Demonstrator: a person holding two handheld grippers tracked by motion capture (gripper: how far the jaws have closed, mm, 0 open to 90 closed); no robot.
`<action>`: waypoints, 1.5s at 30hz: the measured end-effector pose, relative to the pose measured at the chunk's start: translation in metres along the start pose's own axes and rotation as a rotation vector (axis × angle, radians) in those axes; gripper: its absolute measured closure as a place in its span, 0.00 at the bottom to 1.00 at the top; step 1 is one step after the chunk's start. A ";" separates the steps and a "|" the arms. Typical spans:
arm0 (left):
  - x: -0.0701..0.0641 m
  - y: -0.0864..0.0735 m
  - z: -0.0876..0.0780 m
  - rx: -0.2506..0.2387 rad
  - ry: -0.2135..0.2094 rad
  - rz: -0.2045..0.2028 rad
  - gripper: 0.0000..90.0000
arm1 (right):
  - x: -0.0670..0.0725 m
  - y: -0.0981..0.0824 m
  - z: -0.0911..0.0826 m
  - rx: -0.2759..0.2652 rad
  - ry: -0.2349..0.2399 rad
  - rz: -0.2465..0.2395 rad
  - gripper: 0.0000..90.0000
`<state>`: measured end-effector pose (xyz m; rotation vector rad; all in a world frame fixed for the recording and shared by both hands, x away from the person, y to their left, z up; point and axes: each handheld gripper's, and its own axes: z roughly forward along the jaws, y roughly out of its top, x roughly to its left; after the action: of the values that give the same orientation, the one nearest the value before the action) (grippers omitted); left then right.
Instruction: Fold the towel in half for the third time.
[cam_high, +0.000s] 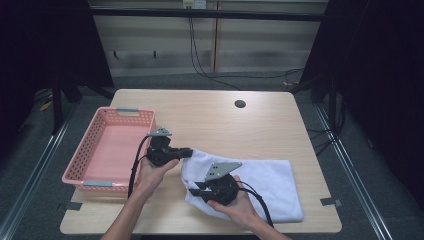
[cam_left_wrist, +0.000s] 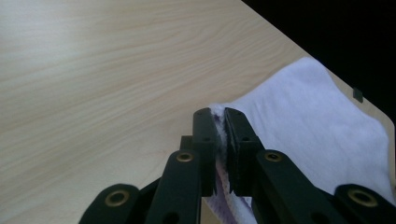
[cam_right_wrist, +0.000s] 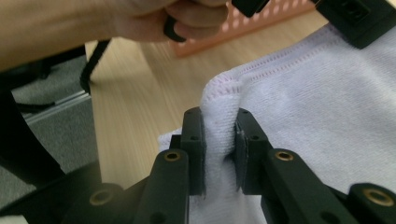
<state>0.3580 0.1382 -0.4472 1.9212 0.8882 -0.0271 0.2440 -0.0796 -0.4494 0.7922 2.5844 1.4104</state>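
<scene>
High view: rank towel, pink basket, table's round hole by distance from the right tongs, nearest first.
1. White towel: clamped in the right tongs at its near-left corner.
2. Pink basket: to the left, at the table's left edge.
3. Round hole: farthest, toward the table's far edge, right of centre.

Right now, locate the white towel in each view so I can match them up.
High view: the white towel lies at the table's near right, its left edge pinched by both grippers.
Left gripper view: right of centre, an edge clamped between the jaws.
Right gripper view: right half, a hemmed corner clamped.
Shared landmark: the wooden table.
</scene>
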 end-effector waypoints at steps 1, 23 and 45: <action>0.001 0.003 -0.003 -0.007 0.001 -0.012 0.93 | 0.000 0.004 -0.002 -0.011 0.004 0.003 0.85; -0.027 0.058 -0.025 -0.010 0.064 0.068 0.93 | 0.000 0.045 -0.033 -0.258 0.032 0.034 0.85; -0.091 0.047 0.107 0.237 -0.016 0.169 0.91 | -0.027 -0.068 -0.106 -0.206 -0.059 0.198 0.77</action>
<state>0.3554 -0.0091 -0.4324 2.2089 0.7347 -0.0488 0.2067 -0.2023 -0.4482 1.0623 2.3218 1.6464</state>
